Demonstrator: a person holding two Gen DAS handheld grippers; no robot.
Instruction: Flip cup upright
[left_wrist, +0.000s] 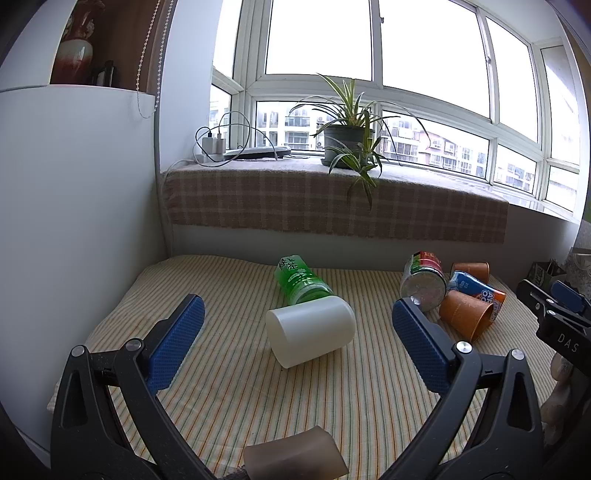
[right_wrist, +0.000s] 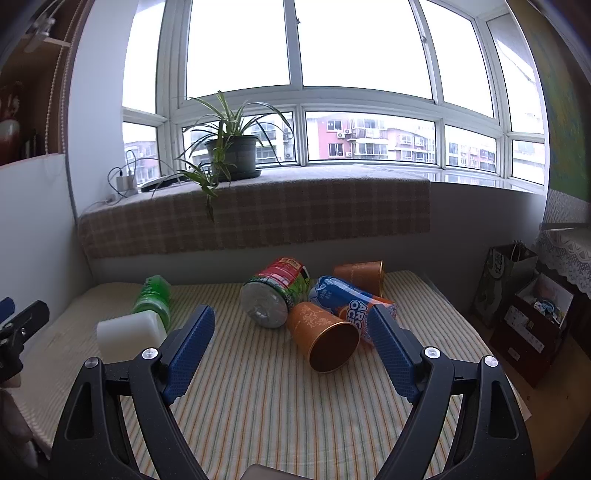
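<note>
Left wrist view: the white cup (left_wrist: 310, 329) lies on its side on the striped cloth (left_wrist: 229, 398), centred ahead of the left gripper (left_wrist: 297, 339), whose jaws stand wide with nothing between them. Its closed base faces the camera and its far end touches the green bottle (left_wrist: 301, 280) lying behind it.

It looks like thin, smooth plastic, so likely light, a bit slippery and easy to squash; a gentle pinch across the round wall near the middle seems the safest hold, with a slow tip-up so it does not roll away on the soft cloth.

In the right wrist view, the right gripper (right_wrist: 291, 347) is also spread wide and empty, pointed at an orange cup (right_wrist: 325, 334) on its side, mouth toward the camera. That cup touches a clear jar (right_wrist: 275, 297) with a red and green label and a blue packet (right_wrist: 351, 304); a second orange cup (right_wrist: 360, 275) lies behind them (which cup the task means cannot be told).

The bottle pressed against the white cup may be nudged as it turns. The orange cup's crowded neighbours leave little room for the jaws on its far side.
</note>
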